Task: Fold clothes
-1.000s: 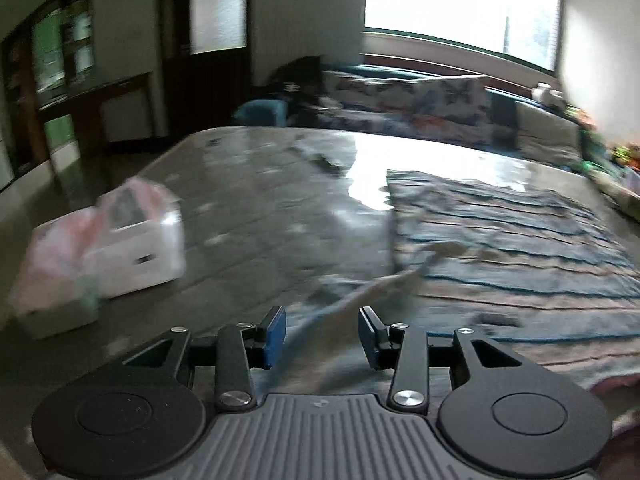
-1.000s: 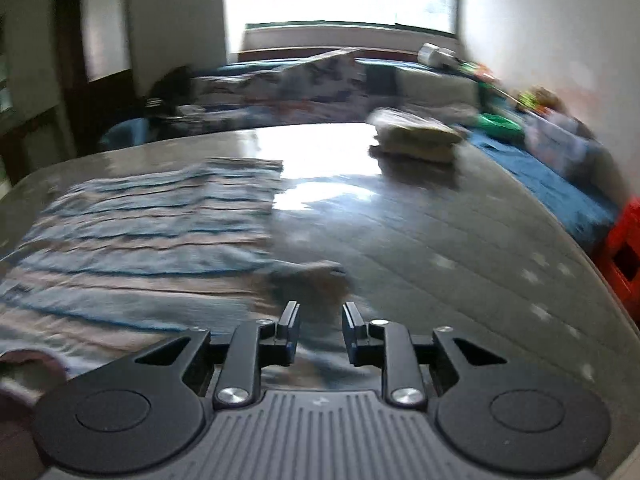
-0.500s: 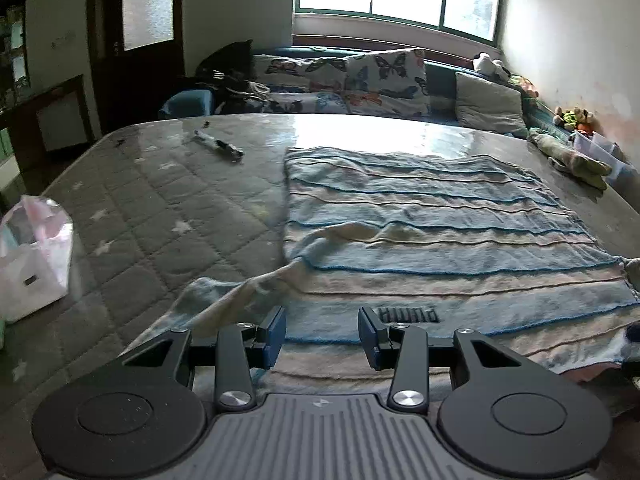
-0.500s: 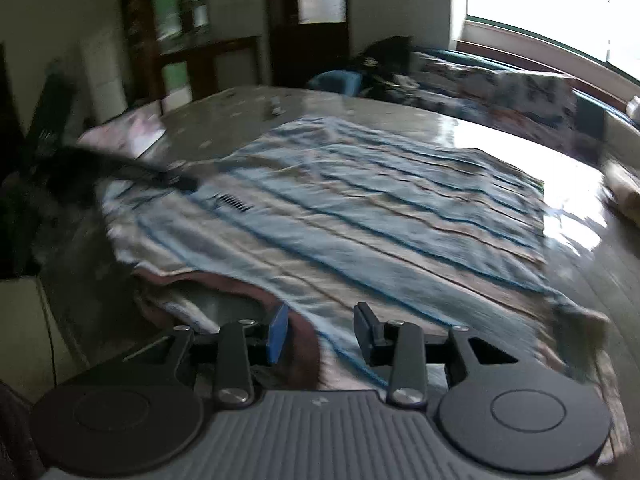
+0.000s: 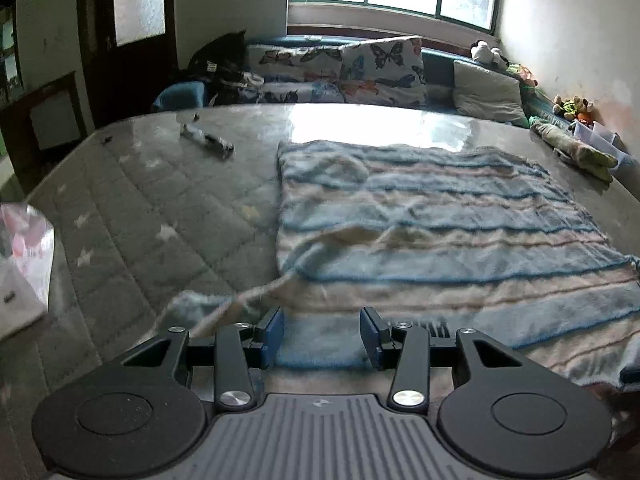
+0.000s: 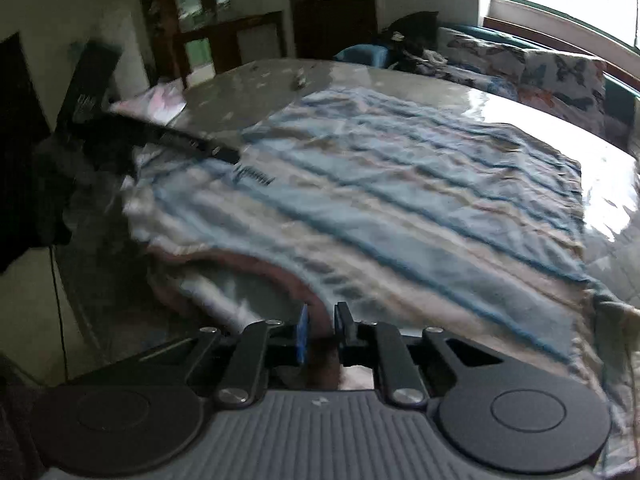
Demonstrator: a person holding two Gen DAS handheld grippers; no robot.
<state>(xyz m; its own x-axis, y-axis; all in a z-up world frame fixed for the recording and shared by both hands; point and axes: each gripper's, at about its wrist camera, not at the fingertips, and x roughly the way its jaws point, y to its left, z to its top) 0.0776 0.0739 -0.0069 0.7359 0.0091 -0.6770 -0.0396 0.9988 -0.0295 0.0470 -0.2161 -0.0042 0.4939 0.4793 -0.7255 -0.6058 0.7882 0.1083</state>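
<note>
A blue, cream and pink striped shirt point(image 5: 440, 240) lies spread flat on the grey quilted mattress point(image 5: 140, 220). Its left sleeve point(image 5: 224, 308) trails off toward the near left. My left gripper point(image 5: 322, 336) hovers open over the shirt's near left shoulder, with only flat cloth under the gap. The right wrist view shows the same shirt point(image 6: 380, 200) and the left gripper point(image 6: 230, 155) reaching in beside a small black print. My right gripper point(image 6: 322, 334) sits at the reddish-brown collar point(image 6: 280, 276). Its jaws are closing, nearly together, with collar cloth in the narrow gap.
A white and pink bag point(image 5: 24, 256) stands at the mattress's left edge. A small dark object point(image 5: 206, 140) lies on the far left of the mattress. Folded green clothes point(image 5: 576, 152) rest at the far right. Butterfly pillows point(image 5: 380, 68) line the sofa behind.
The left view swung from the bag side toward the shirt and crept closer to it. The right gripper swung from the right sleeve to the collar; its jaws widened, then narrowed.
</note>
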